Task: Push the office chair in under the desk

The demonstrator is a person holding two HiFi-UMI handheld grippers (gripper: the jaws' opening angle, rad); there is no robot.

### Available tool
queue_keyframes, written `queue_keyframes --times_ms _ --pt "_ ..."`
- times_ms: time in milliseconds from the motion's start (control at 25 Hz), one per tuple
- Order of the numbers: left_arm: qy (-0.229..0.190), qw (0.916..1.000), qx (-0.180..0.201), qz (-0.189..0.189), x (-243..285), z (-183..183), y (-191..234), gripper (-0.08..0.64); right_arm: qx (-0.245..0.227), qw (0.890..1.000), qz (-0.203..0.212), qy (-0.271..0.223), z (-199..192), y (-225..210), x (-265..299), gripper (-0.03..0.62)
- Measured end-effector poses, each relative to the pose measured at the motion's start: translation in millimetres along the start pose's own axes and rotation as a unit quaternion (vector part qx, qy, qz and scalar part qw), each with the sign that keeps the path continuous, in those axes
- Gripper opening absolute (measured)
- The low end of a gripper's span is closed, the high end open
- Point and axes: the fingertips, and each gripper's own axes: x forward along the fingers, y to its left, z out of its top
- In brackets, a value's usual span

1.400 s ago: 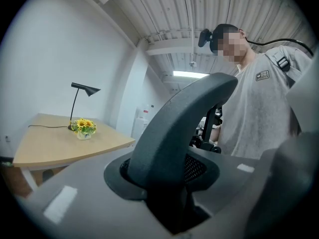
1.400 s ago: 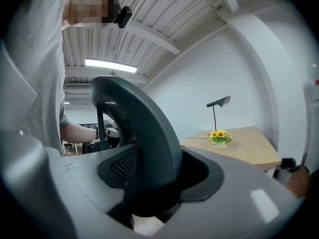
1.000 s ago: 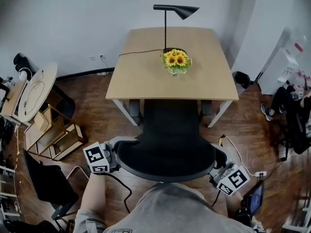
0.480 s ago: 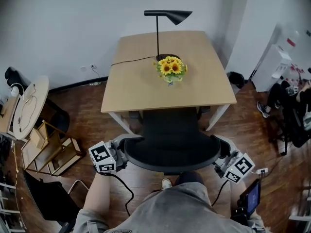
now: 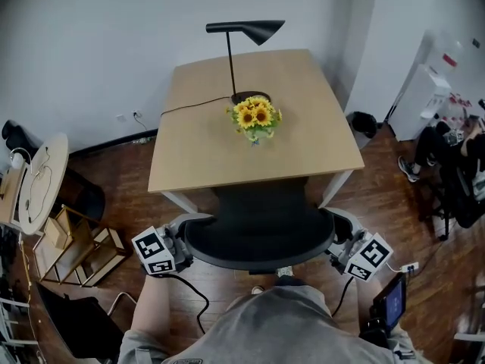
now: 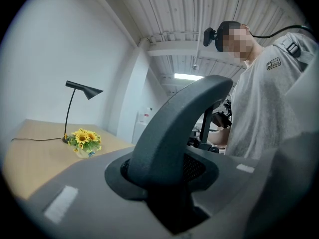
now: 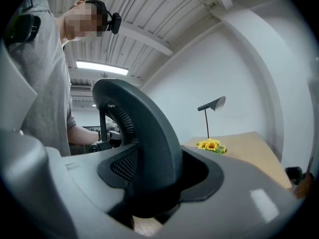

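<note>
Head view: desk (image 5: 197, 154), sunflowers (image 5: 255, 117) in vase (image 5: 254, 137)

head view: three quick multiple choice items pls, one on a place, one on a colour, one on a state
1. Where do the sunflowers stand?
A) on the floor
B) on the desk beside the lamp
C) on a stool

2. What colour is the lamp?
A) white
B) red
C) black

3. What are the left gripper and right gripper doing?
A) hanging open
B) clamped on the office chair backrest
C) holding a cable

Answers: 1 B, they sit on the wooden top; 2 C, shade and stem are black; 3 B, each gripper view shows the backrest rim between its jaws.
</note>
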Motion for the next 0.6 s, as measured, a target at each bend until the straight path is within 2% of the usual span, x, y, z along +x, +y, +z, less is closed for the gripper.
queue_keyframes --times_ms 600 --pt "-0.004 0.9998 -0.003 0.018 24.4 13.5 56.3 0.155 0.007 0.999 0.031 0.004 9.7 -54.7 36.9 0.241"
